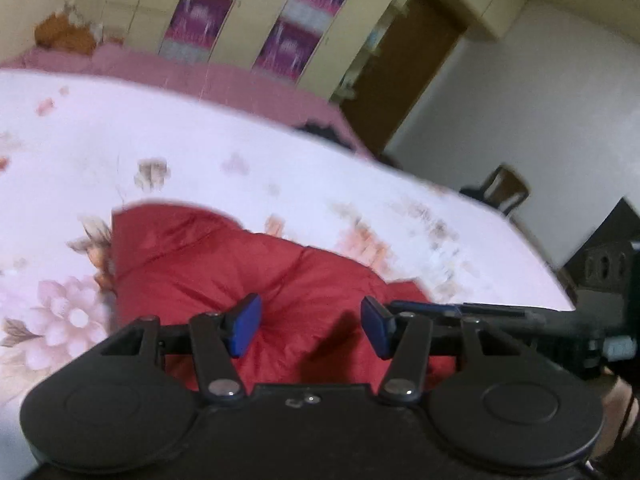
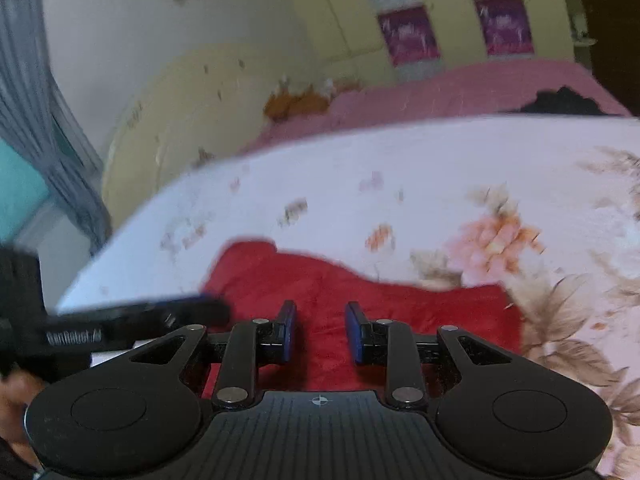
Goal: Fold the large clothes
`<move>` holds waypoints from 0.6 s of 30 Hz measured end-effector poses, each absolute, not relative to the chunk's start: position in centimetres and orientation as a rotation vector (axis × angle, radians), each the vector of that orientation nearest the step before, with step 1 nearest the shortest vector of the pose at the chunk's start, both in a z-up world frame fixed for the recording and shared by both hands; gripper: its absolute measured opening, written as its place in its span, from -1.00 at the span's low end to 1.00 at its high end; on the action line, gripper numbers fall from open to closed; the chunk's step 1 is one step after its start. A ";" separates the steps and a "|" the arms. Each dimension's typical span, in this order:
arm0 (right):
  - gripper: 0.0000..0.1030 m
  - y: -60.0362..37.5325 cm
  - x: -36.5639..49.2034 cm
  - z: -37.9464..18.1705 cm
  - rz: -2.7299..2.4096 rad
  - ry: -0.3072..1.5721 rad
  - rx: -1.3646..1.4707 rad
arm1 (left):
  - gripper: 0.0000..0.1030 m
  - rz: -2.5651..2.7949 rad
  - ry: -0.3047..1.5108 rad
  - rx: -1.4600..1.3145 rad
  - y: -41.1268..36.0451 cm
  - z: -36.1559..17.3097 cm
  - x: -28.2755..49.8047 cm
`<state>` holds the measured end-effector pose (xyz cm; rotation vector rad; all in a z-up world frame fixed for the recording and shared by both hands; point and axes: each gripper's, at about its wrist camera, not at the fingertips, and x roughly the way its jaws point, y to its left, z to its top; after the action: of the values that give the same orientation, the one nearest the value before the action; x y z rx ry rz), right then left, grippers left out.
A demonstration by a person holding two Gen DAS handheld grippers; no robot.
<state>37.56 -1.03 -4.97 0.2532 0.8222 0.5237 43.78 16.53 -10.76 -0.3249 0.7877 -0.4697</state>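
While my left claw (image 1: 311,326) and my right claw (image 2: 321,332) both hang with their blue pads apart and nothing between them, the puffy red quilted jacket (image 1: 248,272) lies bunched on the white flower-printed bed cover (image 1: 280,160), just ahead of and beneath both. I judge the slippery padded shell may slide out if I pinch only its top layer. The two claws sit near each other, so they could collide.

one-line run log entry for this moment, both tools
task: fold large clothes | left tool: open, empty, above red garment | right tool: open, empty, above garment | garment: on floral bedsheet
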 end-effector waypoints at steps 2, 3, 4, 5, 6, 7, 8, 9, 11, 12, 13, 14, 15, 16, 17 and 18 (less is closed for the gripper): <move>-0.46 -1.6 38.0 -6.9 0.487 0.860 0.256 | -0.24 -0.460 0.819 -0.324 16.7 -12.0 44.6; -0.47 -2.2 38.0 -7.2 0.479 0.868 0.282 | -0.31 -0.453 0.827 -0.337 17.1 -12.5 44.8; -0.47 -2.9 38.0 -7.7 0.472 0.873 0.310 | -0.42 -0.456 0.829 -0.358 17.5 -12.8 44.7; -0.50 -3.5 37.8 -8.0 0.469 0.873 0.316 | -0.50 -0.455 0.829 -0.373 17.9 -13.1 44.7; -0.76 -3.8 37.6 -8.1 0.454 0.869 0.303 | -0.52 -0.454 0.827 -0.377 18.2 -13.3 44.6; -0.99 -4.1 37.4 -8.3 0.433 0.863 0.291 | -0.50 -0.458 0.822 -0.383 18.3 -13.5 44.5; -1.00 -4.9 37.2 -8.5 0.423 0.863 0.315 | -0.50 -0.461 0.817 -0.386 18.3 -13.6 44.5; -1.00 -5.6 37.2 -8.4 0.414 0.863 0.341 | -0.50 -0.461 0.815 -0.383 18.3 -13.7 44.7; -1.00 -6.6 36.7 -8.0 0.365 0.860 0.331 | -0.27 -0.462 0.817 -0.385 18.3 -12.8 44.1; -1.00 -7.4 36.4 -7.5 0.338 0.857 0.330 | -0.19 -0.458 0.810 -0.379 18.3 -12.0 43.3; -1.00 -8.1 35.6 -6.4 0.321 0.835 0.333 | -0.08 -0.451 0.792 -0.355 18.3 -11.1 42.2; -1.00 -8.7 34.6 -5.2 0.325 0.801 0.337 | -0.07 -0.453 0.763 -0.324 18.2 -10.1 40.9; -0.96 -9.3 33.3 -4.1 0.334 0.766 0.334 | -0.07 -0.459 0.740 -0.310 18.0 -9.5 39.7; -0.61 -9.4 32.3 -3.5 0.344 0.753 0.317 | -0.08 -0.479 0.726 -0.307 17.6 -9.1 38.4; -0.31 -9.2 31.1 -3.0 0.360 0.737 0.287 | -0.10 -0.486 0.720 -0.289 17.0 -8.9 37.3; 0.01 -9.0 30.3 -2.9 0.369 0.718 0.264 | -0.10 -0.475 0.708 -0.238 16.1 -8.8 36.2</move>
<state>30.30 -8.95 -2.86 0.2638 0.7178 0.3687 36.18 16.14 -8.83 -0.2381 0.7083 -0.4754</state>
